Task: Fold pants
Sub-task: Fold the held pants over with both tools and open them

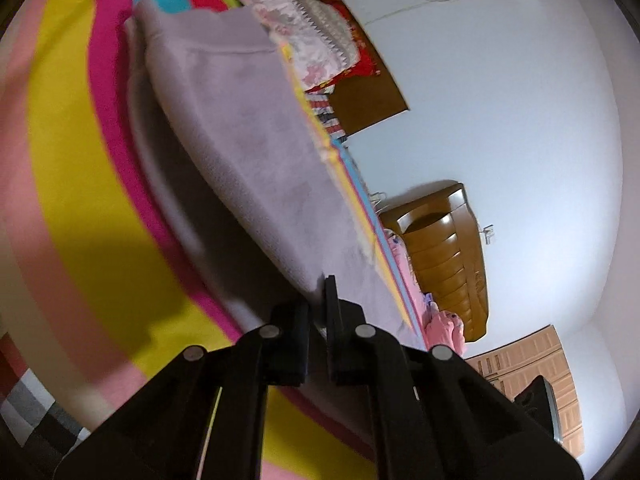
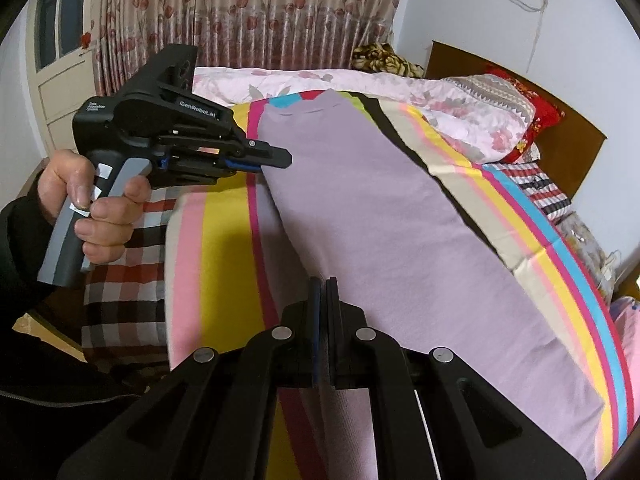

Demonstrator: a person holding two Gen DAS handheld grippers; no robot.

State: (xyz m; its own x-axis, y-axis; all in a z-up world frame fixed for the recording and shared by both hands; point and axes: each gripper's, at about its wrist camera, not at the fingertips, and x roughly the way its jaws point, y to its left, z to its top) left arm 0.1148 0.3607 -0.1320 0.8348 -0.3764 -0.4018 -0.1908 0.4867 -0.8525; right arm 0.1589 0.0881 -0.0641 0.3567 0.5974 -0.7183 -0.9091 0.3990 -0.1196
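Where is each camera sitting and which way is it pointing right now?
Left wrist: on the left gripper, tilted low along the lilac pants toward the wooden headboard; only its fingers show.
Right wrist: on the right gripper, looking along the pants toward the curtain; the left hand shows.
Shared: pants, striped blanket.

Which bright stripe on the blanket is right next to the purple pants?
The thin magenta stripe touches the purple pants along their left edge; the wide yellow stripe lies beyond it.

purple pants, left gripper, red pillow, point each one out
purple pants [image 2: 372,208], right wrist view, middle of the flat cloth
left gripper [image 2: 280,158], right wrist view, fingertips at the pants' edge
red pillow [image 2: 536,124], right wrist view, its red side
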